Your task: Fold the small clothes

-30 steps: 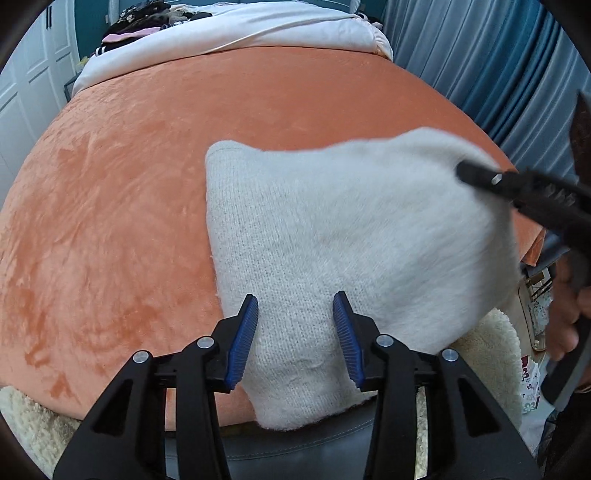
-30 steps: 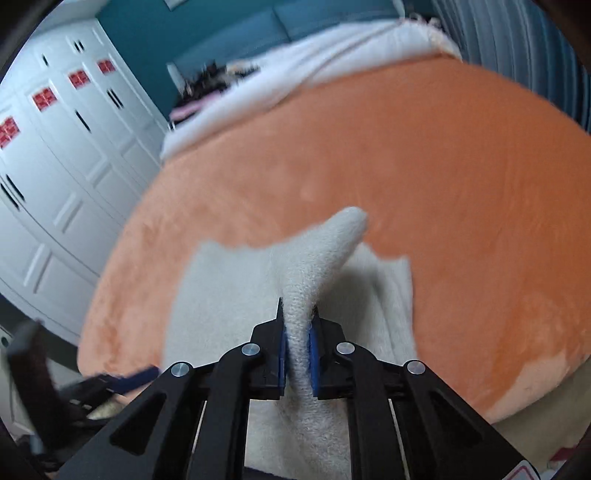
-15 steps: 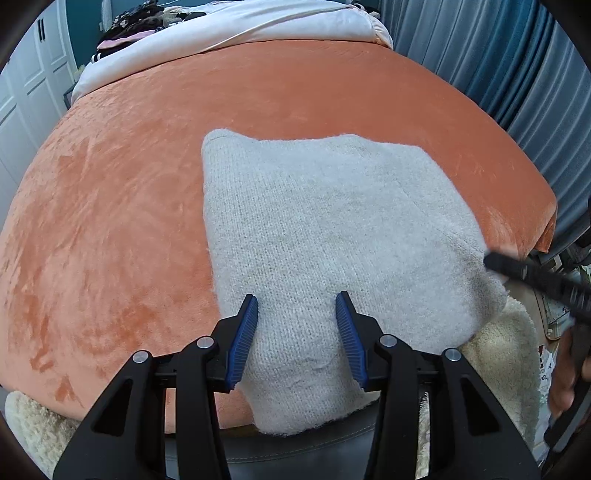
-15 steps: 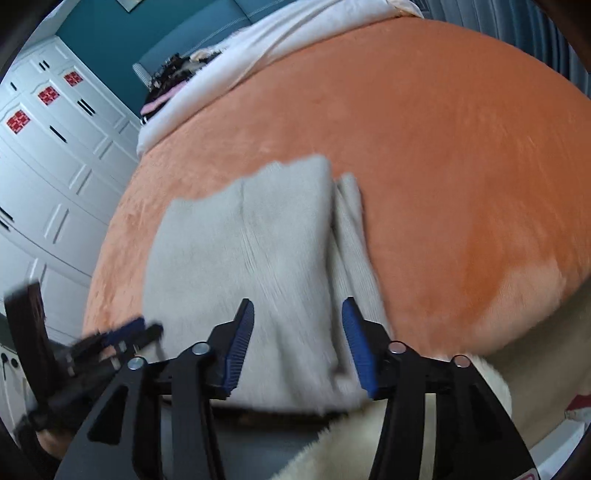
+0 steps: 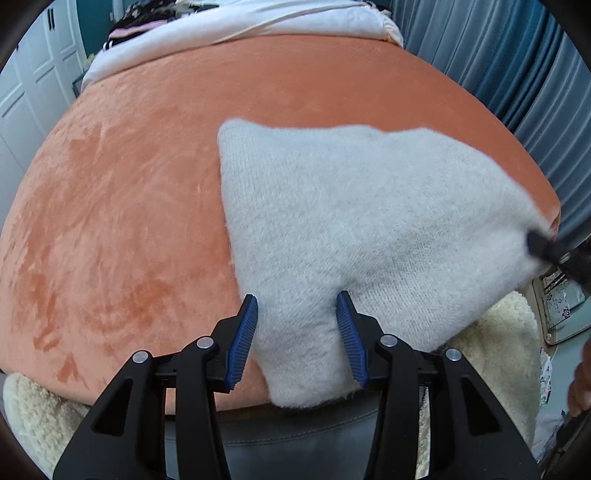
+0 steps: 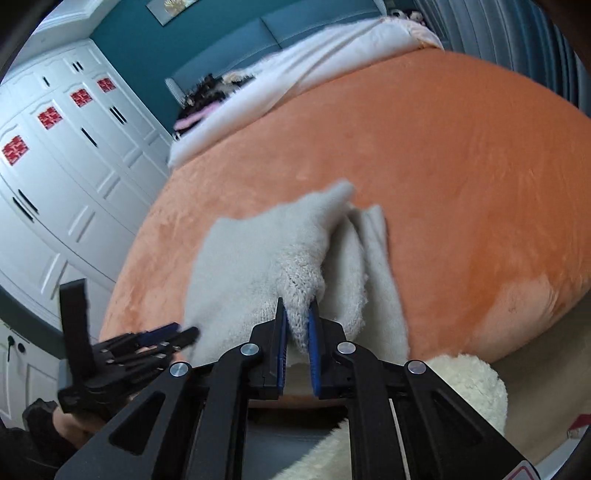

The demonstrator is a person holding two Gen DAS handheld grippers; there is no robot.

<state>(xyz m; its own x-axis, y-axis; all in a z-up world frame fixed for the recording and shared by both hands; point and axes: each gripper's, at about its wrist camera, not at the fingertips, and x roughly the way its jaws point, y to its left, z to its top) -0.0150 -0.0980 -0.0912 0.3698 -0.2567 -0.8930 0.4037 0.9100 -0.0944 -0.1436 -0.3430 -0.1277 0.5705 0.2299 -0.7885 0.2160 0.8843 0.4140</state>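
Nearest, we list our left gripper (image 5: 295, 332), tilted steeply down at the bed's (image 5: 129, 184) near edge; its blue pads (image 5: 242, 339) stand half apart, the knit (image 5: 369, 221) lying slack between them, ungripped as far as we can tell. Our right gripper (image 6: 297, 326), also angled down, is closing, its pads pinching a raised fold of the knit at its near right corner. The grey knit lies at the near edge of the bed's orange cover, right of centre, partly overhanging. A cream fleece (image 6: 469, 384) shows below the edge. Beyond: white bedding (image 5: 258, 26), wardrobe (image 6: 66, 166), curtains (image 5: 535, 92).
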